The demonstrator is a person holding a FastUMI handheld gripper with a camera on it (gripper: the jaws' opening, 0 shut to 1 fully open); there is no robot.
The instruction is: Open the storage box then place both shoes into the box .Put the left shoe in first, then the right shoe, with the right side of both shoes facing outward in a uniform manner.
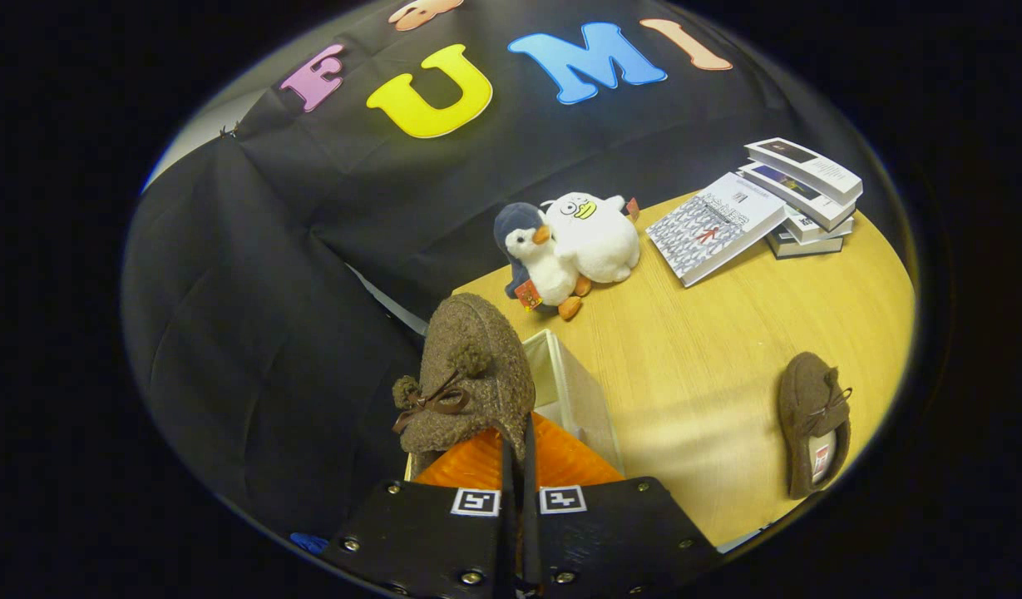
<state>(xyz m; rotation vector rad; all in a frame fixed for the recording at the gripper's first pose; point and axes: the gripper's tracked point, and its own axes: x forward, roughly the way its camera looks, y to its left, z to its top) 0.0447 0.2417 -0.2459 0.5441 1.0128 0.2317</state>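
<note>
My gripper (pixel 517 445) is shut on the edge of a fuzzy brown shoe (pixel 471 374) with a small brown bow and pompoms. The shoe hangs toe-up just ahead of the fingers, over the open white storage box (pixel 579 391), whose rim and inner wall show right behind it. The second brown shoe (pixel 815 420) lies flat on the wooden table (pixel 710 349), well off to the right of the box and fingers, its opening and inner label facing up.
Two plush toys, a penguin (pixel 537 259) and a white duck (pixel 594 237), sit beyond the box at the table's far edge. A stack of books (pixel 806 195) with one leaning book (pixel 714 226) lies at the far right. Black cloth wall lies behind and to the left.
</note>
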